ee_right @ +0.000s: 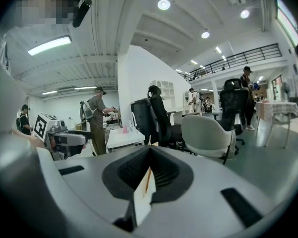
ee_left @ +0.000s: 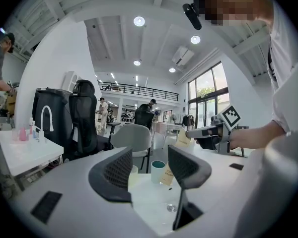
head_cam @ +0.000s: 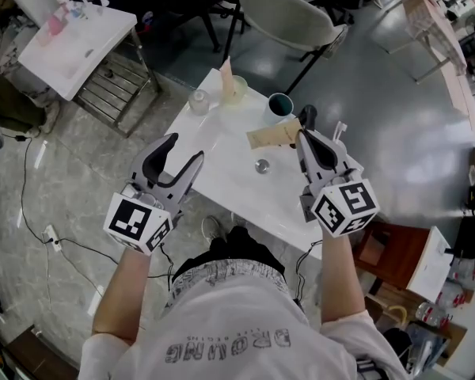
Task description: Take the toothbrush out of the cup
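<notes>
Now right fingers (ee_right: 171, 172) clamp toothbrush (head_cam: 271, 137) beside cup (head_cam: 281, 106), glass (head_cam: 199, 101) nearby; left fingers (ee_left: 116, 175) apart.

Left claw (head_cam: 184, 150) spread, right claw (head_cam: 302, 133) clamped tight

On the desk (head_cam: 222, 182) a cup (head_cam: 281, 106) was placed far right, a glass (head_cam: 199, 101) far left, possibly a cap (head_cam: 261, 165) nearer; a chair (head_cam: 289, 14) was set behind.

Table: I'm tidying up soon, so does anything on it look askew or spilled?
Only the tan carton, held slanted by one end in the shut right gripper, near the cup rather than in it. No spill shows.
</notes>
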Action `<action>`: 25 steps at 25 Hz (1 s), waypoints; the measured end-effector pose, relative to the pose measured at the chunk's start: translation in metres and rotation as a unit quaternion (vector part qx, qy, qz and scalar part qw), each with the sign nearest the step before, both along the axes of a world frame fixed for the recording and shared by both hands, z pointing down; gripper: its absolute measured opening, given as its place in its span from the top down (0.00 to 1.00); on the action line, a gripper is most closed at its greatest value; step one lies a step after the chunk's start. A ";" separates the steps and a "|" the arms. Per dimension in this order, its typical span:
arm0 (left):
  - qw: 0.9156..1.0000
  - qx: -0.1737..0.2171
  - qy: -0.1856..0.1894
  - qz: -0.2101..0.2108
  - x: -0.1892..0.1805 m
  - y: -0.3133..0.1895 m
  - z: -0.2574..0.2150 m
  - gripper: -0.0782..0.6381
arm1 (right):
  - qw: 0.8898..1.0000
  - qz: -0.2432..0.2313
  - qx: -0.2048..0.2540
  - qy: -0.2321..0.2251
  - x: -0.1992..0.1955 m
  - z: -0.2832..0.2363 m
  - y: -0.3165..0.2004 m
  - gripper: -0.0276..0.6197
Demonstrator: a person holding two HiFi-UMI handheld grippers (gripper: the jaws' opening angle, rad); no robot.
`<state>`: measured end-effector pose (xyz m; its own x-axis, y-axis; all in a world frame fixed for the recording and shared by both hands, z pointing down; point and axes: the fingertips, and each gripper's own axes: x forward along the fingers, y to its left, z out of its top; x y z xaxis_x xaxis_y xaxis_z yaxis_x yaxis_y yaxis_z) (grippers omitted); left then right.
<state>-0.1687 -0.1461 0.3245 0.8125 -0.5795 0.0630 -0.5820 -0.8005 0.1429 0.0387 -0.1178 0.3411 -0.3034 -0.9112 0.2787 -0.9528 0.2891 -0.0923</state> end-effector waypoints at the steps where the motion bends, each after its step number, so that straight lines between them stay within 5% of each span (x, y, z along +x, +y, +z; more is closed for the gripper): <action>1: 1.000 0.001 -0.002 0.000 0.002 -0.004 0.000 0.55 | 1.000 -0.001 -0.001 0.000 0.000 0.001 -0.001 0.94; 25: 0.998 -0.023 -0.052 -0.011 0.082 -0.130 0.049 0.55 | 0.996 -0.061 -0.007 -0.060 0.019 0.002 -0.058 0.94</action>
